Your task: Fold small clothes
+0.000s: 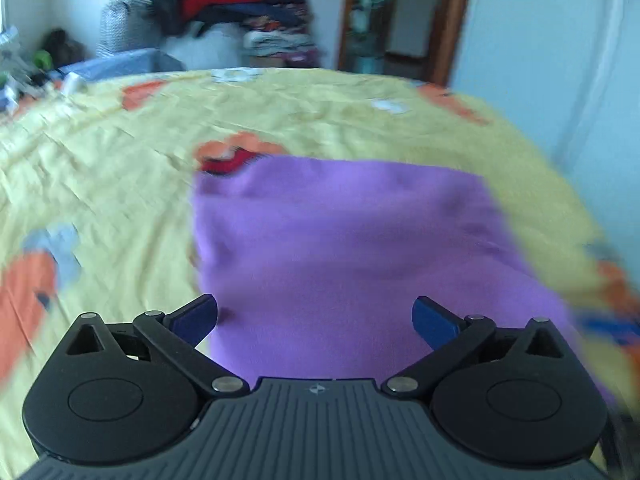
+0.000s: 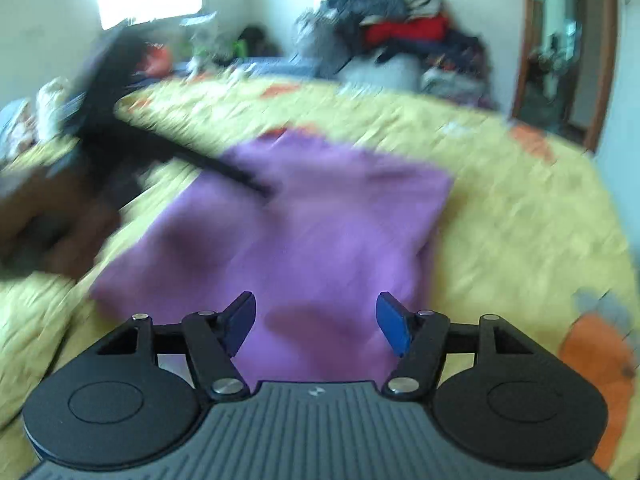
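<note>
Soft matt purple cloth [image 1: 344, 240], creased yellow cotton bedsheet [image 1: 120, 168], matt black plastic gripper [image 2: 316, 322]

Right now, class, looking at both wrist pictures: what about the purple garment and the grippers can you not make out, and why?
- Purple garment: its near edge is hidden by the left gripper body in the left wrist view; motion blur hides seams and its type.
- Right wrist view: the garment's near edge is hidden behind the right gripper.
- Hand with the left gripper's handle: smeared by blur and cut off at the left edge.
</note>
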A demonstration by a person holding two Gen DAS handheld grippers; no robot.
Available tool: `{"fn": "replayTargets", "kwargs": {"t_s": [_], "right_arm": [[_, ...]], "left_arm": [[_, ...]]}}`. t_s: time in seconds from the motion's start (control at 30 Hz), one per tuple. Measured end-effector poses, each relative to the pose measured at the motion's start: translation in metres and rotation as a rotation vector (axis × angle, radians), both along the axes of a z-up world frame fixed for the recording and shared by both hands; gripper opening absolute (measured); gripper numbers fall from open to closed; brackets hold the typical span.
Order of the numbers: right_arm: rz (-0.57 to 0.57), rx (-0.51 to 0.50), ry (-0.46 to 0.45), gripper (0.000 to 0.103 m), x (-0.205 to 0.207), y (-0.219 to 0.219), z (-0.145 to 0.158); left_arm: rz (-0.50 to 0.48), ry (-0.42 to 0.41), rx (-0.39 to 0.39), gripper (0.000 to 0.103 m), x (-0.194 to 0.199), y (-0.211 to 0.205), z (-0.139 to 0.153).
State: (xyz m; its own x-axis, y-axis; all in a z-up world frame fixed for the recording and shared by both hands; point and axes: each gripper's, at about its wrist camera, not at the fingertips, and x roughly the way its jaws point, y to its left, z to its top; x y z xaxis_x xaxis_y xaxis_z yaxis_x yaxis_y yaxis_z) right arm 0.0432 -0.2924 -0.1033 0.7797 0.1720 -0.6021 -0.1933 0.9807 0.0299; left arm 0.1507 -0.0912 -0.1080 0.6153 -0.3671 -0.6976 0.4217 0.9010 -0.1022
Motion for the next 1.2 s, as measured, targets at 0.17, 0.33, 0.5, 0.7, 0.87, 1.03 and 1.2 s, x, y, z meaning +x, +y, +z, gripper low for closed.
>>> {"fn": "replayTargets", "kwargs": {"t_s": [0.17,0.33,0.5,0.7,0.87,1.03,1.2], "right_arm": [[-0.138,-0.082,-0.027,0.066,0.059,-0.024,-0.004],[-0.119,-0.191,-0.026,0.066,0.105,-0.03,-0.02],[-0.133,-0.288,-0.015,0.075,0.139,-0.042,-0.027],[-0.149,-0.156,-0.035,0.076,0.095,-0.05,0.0],[-0.083,-0.008,-0.004,0.093,0.011,-0.028,0.005],[-0.061,-0.064,0.062,0.094,-0.038,-0.001,-0.018],[-0.069,-0.107,0.051,0.094,-0.055,0.009,-0.02]], "left_arm": [[-0.025,-0.027,0.046,0.102,-0.056,0.005,-0.018],[-0.015,-0.025,0.049,0.103,-0.075,0.021,-0.037],[-0.005,-0.066,0.055,0.103,-0.088,0.025,-0.04],[0.034,-0.007,0.04,0.103,-0.095,0.036,-0.028],[0.101,0.014,0.012,0.103,-0.114,0.041,-0.013],[0.093,0.008,-0.004,0.103,-0.109,0.026,-0.002],[0.046,0.066,0.068,0.103,-0.091,-0.003,-0.019]]}}
